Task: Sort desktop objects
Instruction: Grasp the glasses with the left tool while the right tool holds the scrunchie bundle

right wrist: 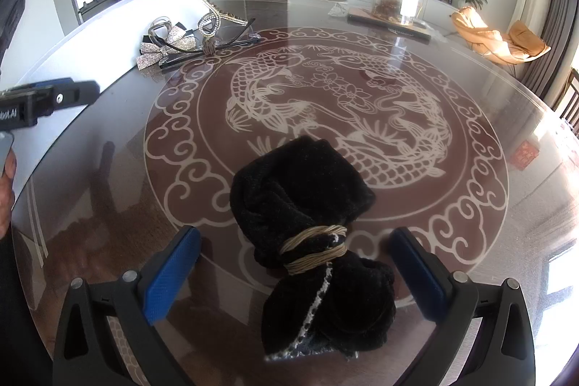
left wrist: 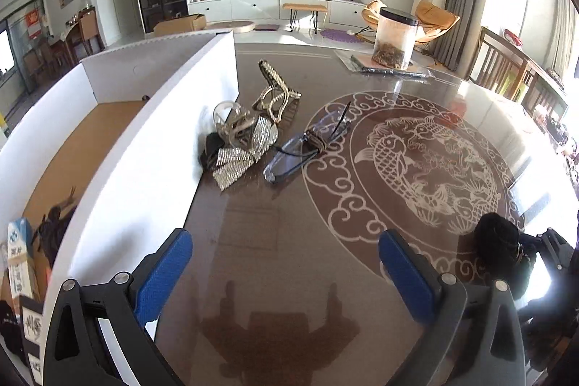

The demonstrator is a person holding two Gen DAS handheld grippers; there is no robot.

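Note:
A black velvet pouch tied with beige cord lies on the glass table between the open fingers of my right gripper; it also shows at the right in the left wrist view. My left gripper is open and empty above the table. Ahead of it lie a rhinestone bow hair clip, a clear claw clip, a rhinestone hair claw and glasses. The same pile shows far left in the right wrist view.
A white cardboard box with a brown floor stands left of the pile and holds a carton and dark items. A clear jar stands on a flat package at the far side. The left gripper's body shows at left.

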